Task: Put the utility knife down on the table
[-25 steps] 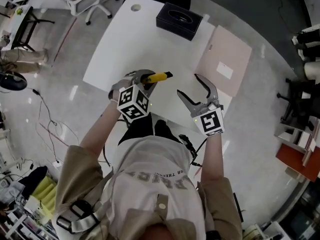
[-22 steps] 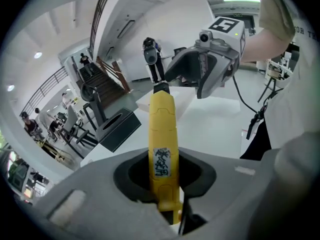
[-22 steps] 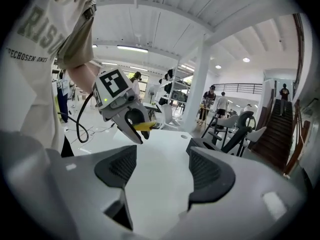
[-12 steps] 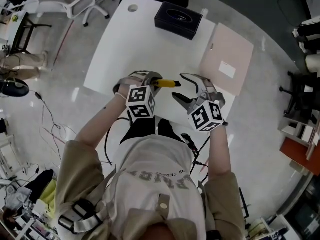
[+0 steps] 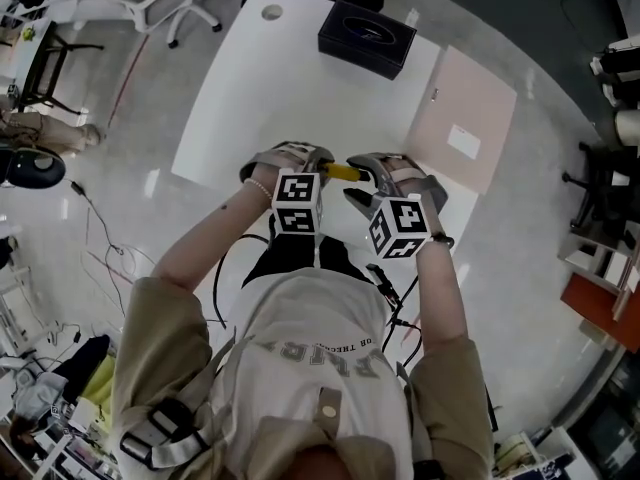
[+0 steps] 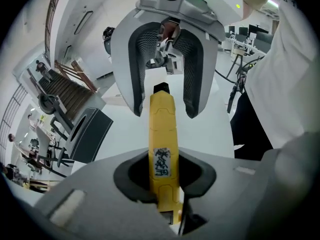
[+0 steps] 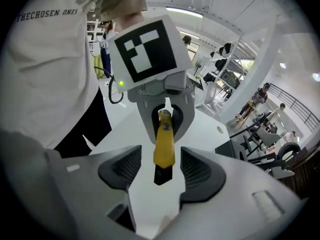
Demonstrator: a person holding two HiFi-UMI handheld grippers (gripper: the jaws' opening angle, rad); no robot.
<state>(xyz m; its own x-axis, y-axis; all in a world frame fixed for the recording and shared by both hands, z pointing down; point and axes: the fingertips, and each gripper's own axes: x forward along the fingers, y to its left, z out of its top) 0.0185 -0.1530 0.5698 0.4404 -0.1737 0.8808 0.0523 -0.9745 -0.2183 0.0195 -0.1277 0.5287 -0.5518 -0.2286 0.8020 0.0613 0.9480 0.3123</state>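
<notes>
The left gripper (image 6: 162, 181), tilted steeply down over the near edge of the white table (image 5: 250, 88), clamped the yellow utility knife (image 6: 161, 134) by its handle. Facing it, the right gripper (image 7: 156, 171) had just been narrowing its jaws, which stood apart around the knife's black tip without touching it.

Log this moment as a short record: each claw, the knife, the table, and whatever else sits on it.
Left claw: shut on the utility knife
Right claw: open, jaws have just been closing; the knife's black tip is between them, pads clear of it
Knife: yellow body, bridging the two claws over the table
Table: white
Also on table: black box at the far edge
</notes>
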